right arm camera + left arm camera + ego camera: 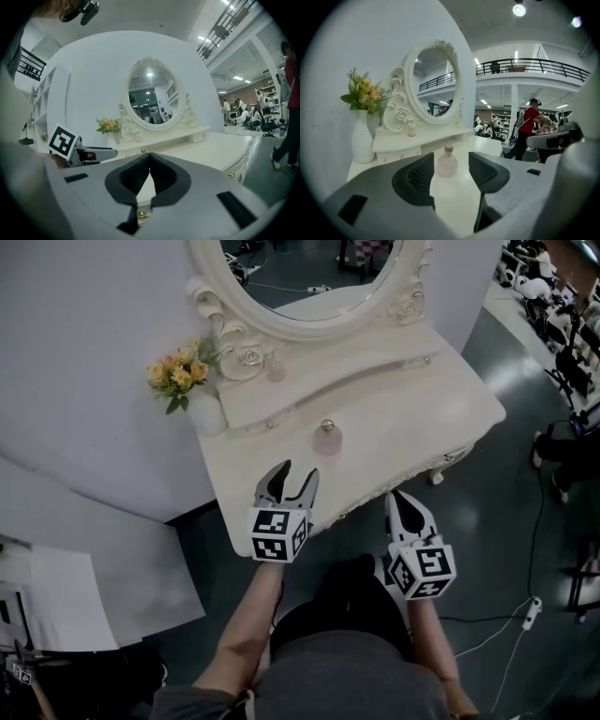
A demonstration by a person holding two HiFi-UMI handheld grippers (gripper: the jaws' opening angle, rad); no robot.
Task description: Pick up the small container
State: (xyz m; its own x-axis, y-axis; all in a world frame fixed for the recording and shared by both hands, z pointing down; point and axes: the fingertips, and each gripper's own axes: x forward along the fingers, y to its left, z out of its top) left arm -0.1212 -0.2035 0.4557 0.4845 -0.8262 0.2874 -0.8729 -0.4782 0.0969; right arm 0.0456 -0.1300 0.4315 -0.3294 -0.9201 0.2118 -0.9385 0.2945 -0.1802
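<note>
Left gripper (299, 472) fingers apart, its view framing small container (446, 162) between; right gripper (149, 164) fingers together.

One dressing table (412, 418), one oval mirror (309, 282), one flower vase (206, 413), two small containers (327, 439) (276, 369), two claws (298, 472) (397, 499)

Pale pink container (327, 439), cream table (403, 413)

Left gripper (297, 476): jaws spread wide, pads clamping nothing, pointing forward and slightly down. Right gripper (401, 504): jaws closed tip to tip, empty. Left forearm (248, 634) and right forearm (431, 634) extend forward.
</note>
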